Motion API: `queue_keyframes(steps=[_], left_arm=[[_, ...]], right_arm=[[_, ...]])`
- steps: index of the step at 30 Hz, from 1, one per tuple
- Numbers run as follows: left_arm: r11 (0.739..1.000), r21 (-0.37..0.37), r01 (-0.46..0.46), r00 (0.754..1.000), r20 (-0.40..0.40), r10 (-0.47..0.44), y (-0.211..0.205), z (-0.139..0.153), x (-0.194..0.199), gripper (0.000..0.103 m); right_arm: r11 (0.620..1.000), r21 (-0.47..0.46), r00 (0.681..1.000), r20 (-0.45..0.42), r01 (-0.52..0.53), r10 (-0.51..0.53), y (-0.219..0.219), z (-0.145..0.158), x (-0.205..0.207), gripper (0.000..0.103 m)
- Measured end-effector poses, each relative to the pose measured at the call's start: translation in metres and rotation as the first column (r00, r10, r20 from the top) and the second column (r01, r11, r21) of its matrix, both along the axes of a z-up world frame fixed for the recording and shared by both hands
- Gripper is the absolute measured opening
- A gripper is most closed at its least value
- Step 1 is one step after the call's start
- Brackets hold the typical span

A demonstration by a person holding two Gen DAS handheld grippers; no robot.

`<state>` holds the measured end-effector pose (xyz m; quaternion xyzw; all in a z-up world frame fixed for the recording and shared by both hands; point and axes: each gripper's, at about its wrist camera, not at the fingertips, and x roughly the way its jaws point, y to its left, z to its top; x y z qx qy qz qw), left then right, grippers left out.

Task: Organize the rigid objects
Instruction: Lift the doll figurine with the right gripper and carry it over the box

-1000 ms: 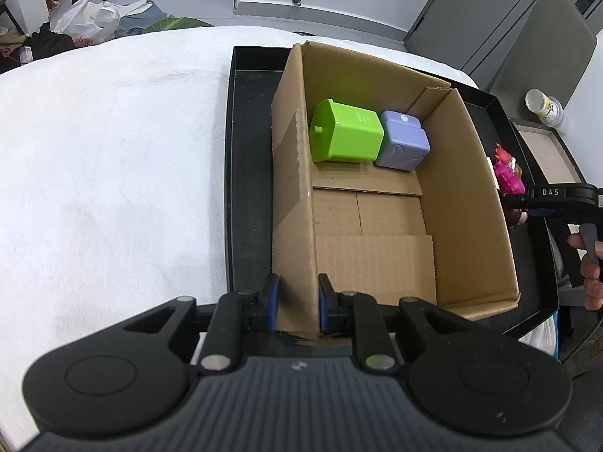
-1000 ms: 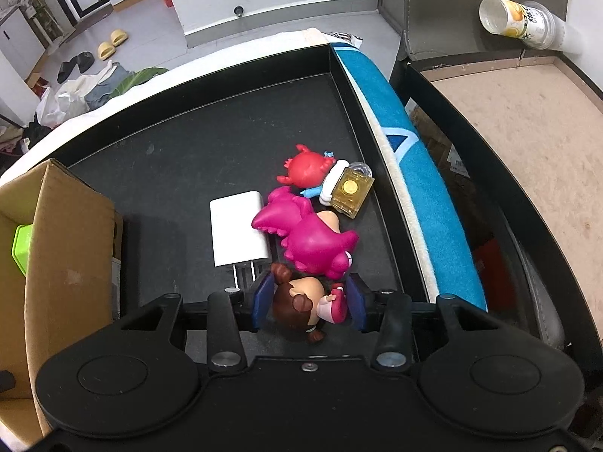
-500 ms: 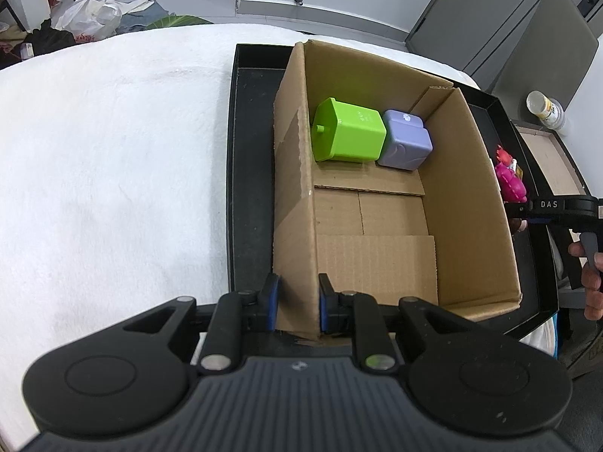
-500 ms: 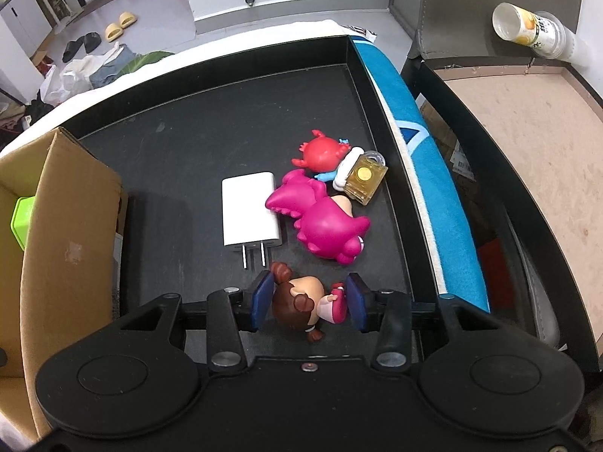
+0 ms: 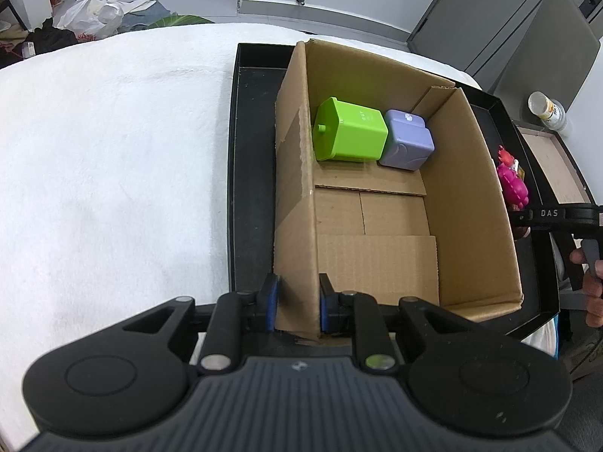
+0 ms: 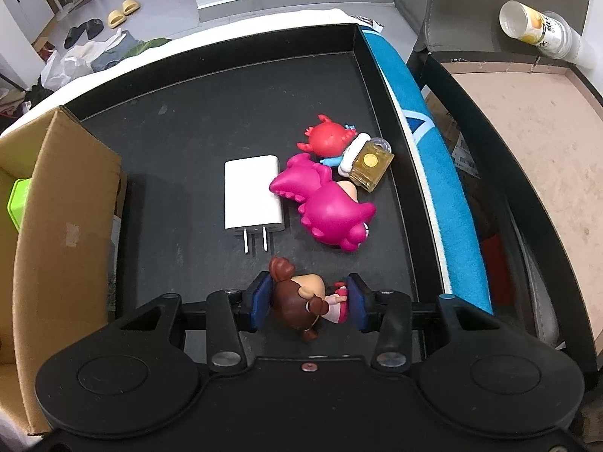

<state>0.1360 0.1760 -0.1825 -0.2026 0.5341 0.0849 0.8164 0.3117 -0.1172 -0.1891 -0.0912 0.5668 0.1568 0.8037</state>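
Observation:
My left gripper is shut on the near left wall of the open cardboard box, which stands in a black tray. A green cube and a purple cube lie at the box's far end. My right gripper is shut on a small brown-haired doll figure, held above the tray floor. Beyond it lie a white charger, a magenta dinosaur toy, a red crab toy and a small amber bottle. The right gripper also shows in the left wrist view.
The box wall stands left of the right gripper. A blue strip runs along the tray's right rim. A brown-topped stand with a paper cup sits further right. A white cloth surface lies left of the tray.
My right gripper has pulled back and up from the toys with the doll in it, so the charger and dinosaur now lie farther ahead. The left gripper keeps its hold on the box wall.

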Motion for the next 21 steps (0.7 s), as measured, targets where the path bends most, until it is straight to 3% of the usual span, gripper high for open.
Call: queue_keyframes(steps=[21], left_arm=[[1.000, 0.002, -0.015, 1.000, 0.010, 0.015, 0.002, 0.006, -0.005, 0.019]], right_arm=[[0.996, 0.073, 0.996, 0.069, -0.059, 0.054, 0.017, 0.049, -0.025, 0.042]])
